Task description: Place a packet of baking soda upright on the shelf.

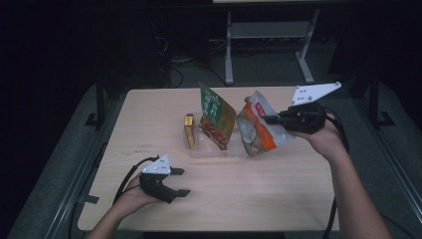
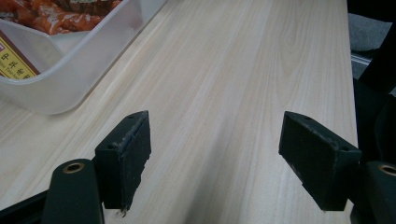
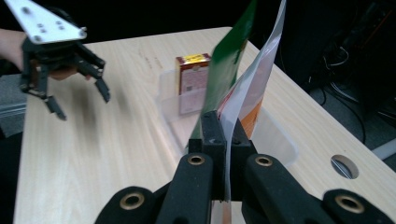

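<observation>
1. Pale wooden table (image 1: 239, 199) stands in a dark room.
2. Right gripper (image 1: 271, 119) pinches the edge of an orange-and-white snack pouch (image 1: 256, 129), tilted over the clear plastic bin (image 3: 280, 135).
3. Beside it stand a green pouch (image 1: 215, 113) and a small yellow box (image 1: 189, 130).
4. Left gripper (image 1: 181, 181) rests near the table's front, jaws wide apart.

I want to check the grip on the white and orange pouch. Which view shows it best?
The right gripper view: the right claw pinches the pouch edge. The high view shows its printed face tilted above the clear tray.
</observation>
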Demonstrator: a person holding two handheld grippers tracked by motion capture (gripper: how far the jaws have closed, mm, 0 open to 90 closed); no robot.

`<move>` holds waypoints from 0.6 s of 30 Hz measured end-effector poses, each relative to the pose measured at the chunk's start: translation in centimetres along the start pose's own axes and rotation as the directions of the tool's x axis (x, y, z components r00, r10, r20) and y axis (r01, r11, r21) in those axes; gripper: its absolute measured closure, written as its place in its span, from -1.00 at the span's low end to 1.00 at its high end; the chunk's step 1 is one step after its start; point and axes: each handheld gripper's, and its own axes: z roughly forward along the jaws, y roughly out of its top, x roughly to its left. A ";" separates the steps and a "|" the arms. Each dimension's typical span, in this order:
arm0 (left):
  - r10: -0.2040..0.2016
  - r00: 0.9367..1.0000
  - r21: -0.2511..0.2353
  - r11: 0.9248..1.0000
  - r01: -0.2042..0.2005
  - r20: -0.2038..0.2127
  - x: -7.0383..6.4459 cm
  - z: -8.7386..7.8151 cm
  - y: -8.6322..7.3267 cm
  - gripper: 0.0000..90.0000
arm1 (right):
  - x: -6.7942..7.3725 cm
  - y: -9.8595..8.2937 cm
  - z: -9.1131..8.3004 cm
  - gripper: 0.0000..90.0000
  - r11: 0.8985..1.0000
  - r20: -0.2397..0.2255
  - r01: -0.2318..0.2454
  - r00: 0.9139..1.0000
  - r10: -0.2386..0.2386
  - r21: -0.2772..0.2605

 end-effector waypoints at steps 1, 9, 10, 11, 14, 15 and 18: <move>0.000 1.000 0.000 1.000 0.000 0.000 0.0 0.0 0.0 -0.45 | 0.0 0.0 0.0 1.00 1.000 0.000 0.000 1.000 0.000 0.000; 0.000 1.000 -0.001 1.000 0.000 0.001 0.2 0.0 -0.1 -0.45 | -1.9 2.2 2.1 1.00 0.999 0.029 0.013 0.999 -0.015 0.051; 0.000 1.000 -0.001 1.000 0.000 0.001 0.2 0.0 -0.1 -0.45 | -2.0 2.4 2.4 1.00 0.998 0.030 0.015 0.999 -0.017 0.062; 0.002 1.000 0.001 1.000 -0.002 0.000 0.2 0.0 -0.1 -0.45 | -2.3 2.6 2.7 1.00 0.997 0.031 0.018 0.999 -0.021 0.069; -0.002 1.000 0.002 1.000 0.002 -0.002 0.2 -0.1 -0.1 -0.45 | -2.8 2.9 3.6 1.00 0.995 0.039 0.013 0.999 -0.016 0.094; -0.004 1.000 0.006 1.000 0.004 -0.001 0.2 -0.1 -0.1 -0.45 | -2.9 2.9 3.9 1.00 0.995 0.040 0.011 0.999 -0.015 0.102; -0.004 1.000 0.010 1.000 0.004 -0.002 0.3 0.0 -0.2 -0.45 | -3.2 2.7 4.5 1.00 0.992 0.044 0.009 0.999 -0.015 0.125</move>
